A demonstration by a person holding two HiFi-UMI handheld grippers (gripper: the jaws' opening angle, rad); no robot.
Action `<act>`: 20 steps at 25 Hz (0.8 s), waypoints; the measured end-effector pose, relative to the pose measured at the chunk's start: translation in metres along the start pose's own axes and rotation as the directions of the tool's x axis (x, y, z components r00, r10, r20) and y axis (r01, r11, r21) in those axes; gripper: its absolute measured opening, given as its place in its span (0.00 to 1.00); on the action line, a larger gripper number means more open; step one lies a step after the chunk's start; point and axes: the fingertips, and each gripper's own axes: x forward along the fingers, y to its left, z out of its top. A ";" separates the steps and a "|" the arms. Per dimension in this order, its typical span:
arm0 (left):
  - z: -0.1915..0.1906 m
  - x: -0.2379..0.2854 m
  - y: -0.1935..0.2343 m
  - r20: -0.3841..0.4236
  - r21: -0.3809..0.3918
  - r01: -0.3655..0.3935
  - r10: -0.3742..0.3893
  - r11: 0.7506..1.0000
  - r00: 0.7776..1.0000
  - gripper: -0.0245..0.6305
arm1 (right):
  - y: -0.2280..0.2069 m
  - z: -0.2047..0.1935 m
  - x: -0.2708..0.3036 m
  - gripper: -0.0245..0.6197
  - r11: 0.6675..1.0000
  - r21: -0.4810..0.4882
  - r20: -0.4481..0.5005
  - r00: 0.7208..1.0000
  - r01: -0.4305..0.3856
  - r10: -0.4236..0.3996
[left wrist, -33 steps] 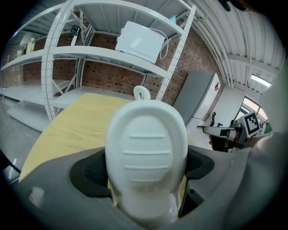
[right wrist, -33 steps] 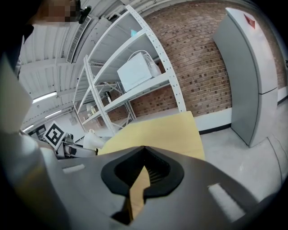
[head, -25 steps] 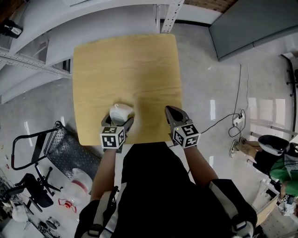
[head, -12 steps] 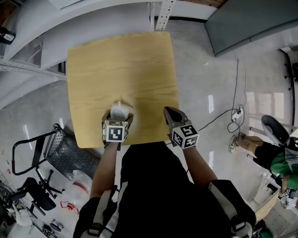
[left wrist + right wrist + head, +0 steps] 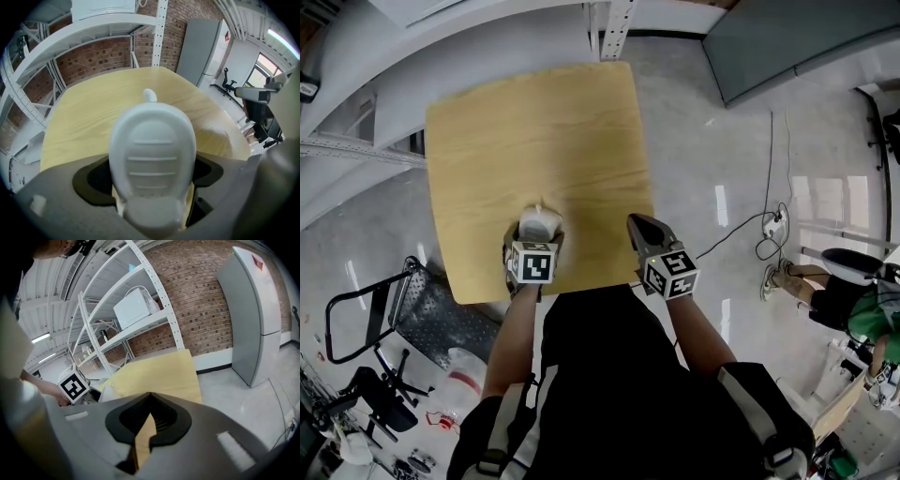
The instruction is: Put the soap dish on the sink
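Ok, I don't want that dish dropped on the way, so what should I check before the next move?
1. Soap dish clamped in left hand-held gripper: ok, jaws shut on its sides.
2. Right hand-held gripper free to help: ok, shut, nothing in it.
3. Sink in sight: not ok, no view shows one.
4. Dish clear of the table: cannot tell.
5. Dish empty, no soap: ok.
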 end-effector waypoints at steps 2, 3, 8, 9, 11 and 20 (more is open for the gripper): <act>0.000 0.001 0.001 0.000 0.014 -0.018 0.018 1.000 1.000 0.75 | 0.000 0.001 -0.001 0.05 1.000 -0.001 0.003 1.000 0.004 -0.004; 0.001 0.002 0.001 0.003 0.017 -0.025 0.025 1.000 1.000 0.75 | 0.000 0.002 -0.002 0.05 1.000 -0.001 0.005 1.000 0.006 -0.006; 0.005 0.002 0.001 0.050 0.004 -0.012 0.012 1.000 0.999 0.75 | 0.002 0.001 -0.007 0.05 1.000 -0.003 0.012 1.000 0.018 -0.018; 0.007 0.000 0.001 0.067 -0.003 0.001 0.000 1.000 0.998 0.75 | 0.003 0.001 -0.009 0.05 1.000 -0.002 0.015 1.000 0.021 -0.021; 0.013 -0.004 0.000 0.094 -0.012 0.026 -0.025 1.000 0.995 0.76 | 0.004 0.001 -0.011 0.05 1.000 -0.001 0.022 0.999 0.028 -0.028; 0.033 -0.037 0.003 0.207 -0.041 0.076 -0.066 0.996 0.976 0.81 | 0.015 0.010 -0.022 0.05 0.998 0.014 0.085 0.995 0.060 -0.061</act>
